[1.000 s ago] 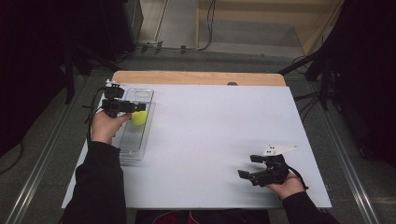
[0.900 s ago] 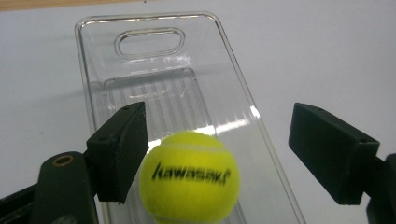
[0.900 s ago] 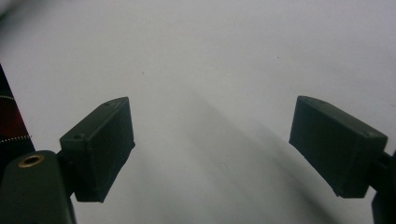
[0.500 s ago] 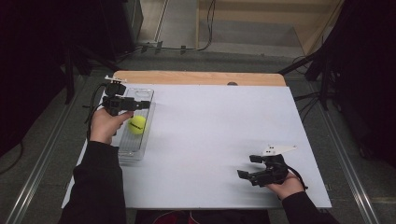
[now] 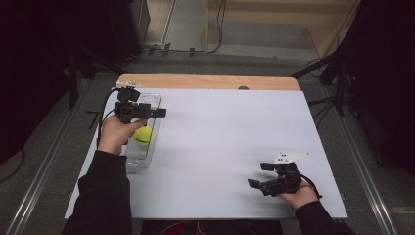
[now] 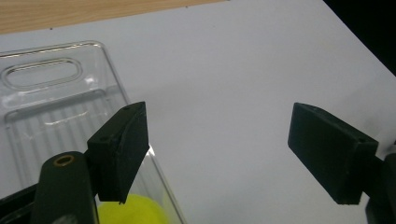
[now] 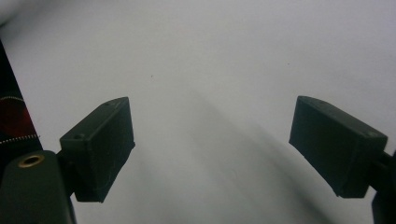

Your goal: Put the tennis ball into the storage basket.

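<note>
On the near right part of the white bench, the right hand-held gripper rests low in the person's hand, its jaws spread wide with nothing between them; in the right gripper view only bare white surface lies beyond the pads. Farther off on the left side, the left hand-held gripper hangs above the clear plastic tray, jaws spread and empty, pointing toward the middle of the bench. The yellow ball lies inside the tray, just below and nearer than that gripper, apart from its pads; in the left gripper view the ball peeks out under the left pad. Beyond runs the bench's wooden edge
</note>
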{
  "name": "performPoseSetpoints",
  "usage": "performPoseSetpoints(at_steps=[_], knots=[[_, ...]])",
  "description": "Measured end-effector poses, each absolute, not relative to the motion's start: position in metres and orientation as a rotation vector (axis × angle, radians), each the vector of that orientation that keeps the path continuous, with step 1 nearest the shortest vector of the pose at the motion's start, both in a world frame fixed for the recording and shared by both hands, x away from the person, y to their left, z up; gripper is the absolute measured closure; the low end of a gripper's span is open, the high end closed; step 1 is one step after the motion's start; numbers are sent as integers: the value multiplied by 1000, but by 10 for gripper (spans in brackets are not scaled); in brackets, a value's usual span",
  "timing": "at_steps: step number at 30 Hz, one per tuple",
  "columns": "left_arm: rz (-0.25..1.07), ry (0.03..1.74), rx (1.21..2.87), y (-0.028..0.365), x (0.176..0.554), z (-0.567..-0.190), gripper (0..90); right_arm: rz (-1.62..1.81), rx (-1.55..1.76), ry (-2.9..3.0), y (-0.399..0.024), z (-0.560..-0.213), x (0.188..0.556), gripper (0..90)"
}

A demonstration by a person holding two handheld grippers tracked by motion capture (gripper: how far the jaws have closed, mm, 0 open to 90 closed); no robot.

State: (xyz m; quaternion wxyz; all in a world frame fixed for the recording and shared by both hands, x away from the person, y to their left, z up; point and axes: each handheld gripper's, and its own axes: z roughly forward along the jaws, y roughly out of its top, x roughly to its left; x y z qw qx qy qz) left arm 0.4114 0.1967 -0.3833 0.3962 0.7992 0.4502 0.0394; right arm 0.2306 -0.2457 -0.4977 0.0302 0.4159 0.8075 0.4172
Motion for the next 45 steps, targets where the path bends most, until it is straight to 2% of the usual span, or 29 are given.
performPoseSetpoints(at_steps=[21,45], knots=[[2,1073,2067,171,404,-400,210,1284,1283,2488,-245,-497,231,120],[-7,1013,2121,156,379,-417,213,1283,1285,2487,-245,-497,232,120]])
